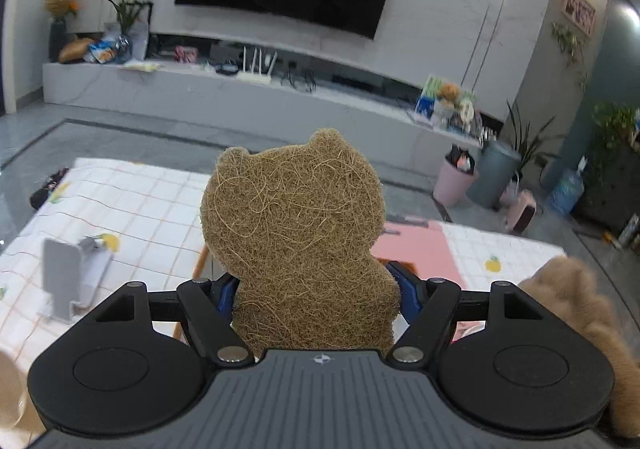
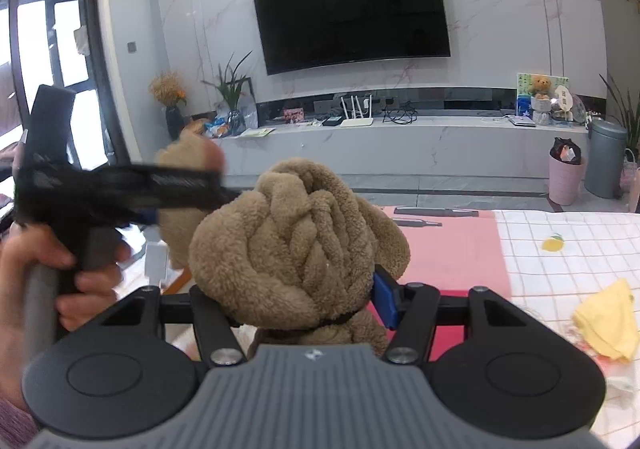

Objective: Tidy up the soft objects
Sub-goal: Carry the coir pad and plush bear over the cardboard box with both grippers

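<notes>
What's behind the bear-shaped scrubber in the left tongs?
Behind the bear-shaped scrubber, held upright in the left tongs, lie the checked tablecloth and a pink mat. The scrubber covers the table's middle, so nothing there can be seen.

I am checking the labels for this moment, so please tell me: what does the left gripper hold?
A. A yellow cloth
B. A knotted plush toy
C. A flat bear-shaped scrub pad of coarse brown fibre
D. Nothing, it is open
C: in the left wrist view the left gripper is shut on the bear-shaped scrub pad, which stands upright between its fingers; the knotted plush toy is in the right gripper.
</notes>
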Demonstrator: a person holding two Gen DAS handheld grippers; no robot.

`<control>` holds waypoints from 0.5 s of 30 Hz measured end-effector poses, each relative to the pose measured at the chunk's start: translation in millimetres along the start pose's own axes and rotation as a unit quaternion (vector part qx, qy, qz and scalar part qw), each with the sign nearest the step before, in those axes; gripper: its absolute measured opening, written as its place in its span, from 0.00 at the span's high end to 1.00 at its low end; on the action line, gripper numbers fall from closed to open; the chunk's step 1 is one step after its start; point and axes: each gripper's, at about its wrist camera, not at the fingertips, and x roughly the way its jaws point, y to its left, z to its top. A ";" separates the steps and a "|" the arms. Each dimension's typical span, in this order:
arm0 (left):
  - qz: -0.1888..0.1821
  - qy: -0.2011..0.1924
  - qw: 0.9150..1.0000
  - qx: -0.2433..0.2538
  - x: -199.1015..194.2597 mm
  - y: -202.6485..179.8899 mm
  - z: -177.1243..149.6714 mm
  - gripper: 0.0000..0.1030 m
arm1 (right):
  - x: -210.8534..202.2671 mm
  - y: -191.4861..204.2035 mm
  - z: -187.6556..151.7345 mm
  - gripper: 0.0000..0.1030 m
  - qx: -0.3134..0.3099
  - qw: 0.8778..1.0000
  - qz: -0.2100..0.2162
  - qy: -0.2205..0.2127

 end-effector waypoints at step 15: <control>0.102 0.053 0.993 0.022 65.3 4.1 -28.6 0.18 | 37.1 20.7 -26.8 0.43 -0.034 0.999 -0.020 -0.006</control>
